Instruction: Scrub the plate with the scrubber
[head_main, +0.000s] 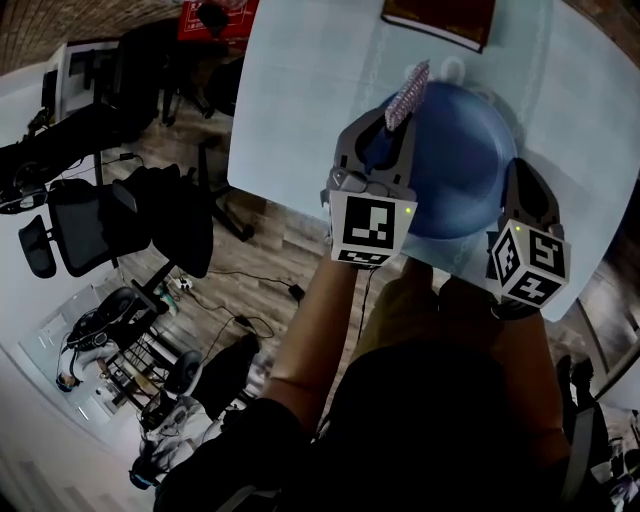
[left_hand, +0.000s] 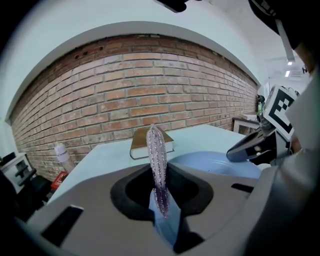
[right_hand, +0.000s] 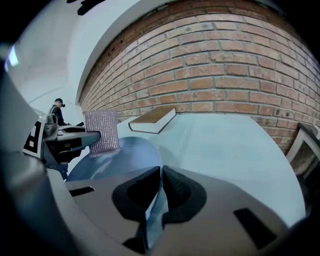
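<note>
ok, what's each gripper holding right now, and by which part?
The left gripper clamps the scrubber by its lower end; the right gripper clamps the plate by its near rim.

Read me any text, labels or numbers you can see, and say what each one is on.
No text reads clearly.
Black-and-white square markers on the left gripper and right gripper: code patterns, no letters.
Brown hardcover book: no title visible.
Red flat object at the head view's top edge: white print, too blurred.
Small plastic bottle: too small to read.
</note>
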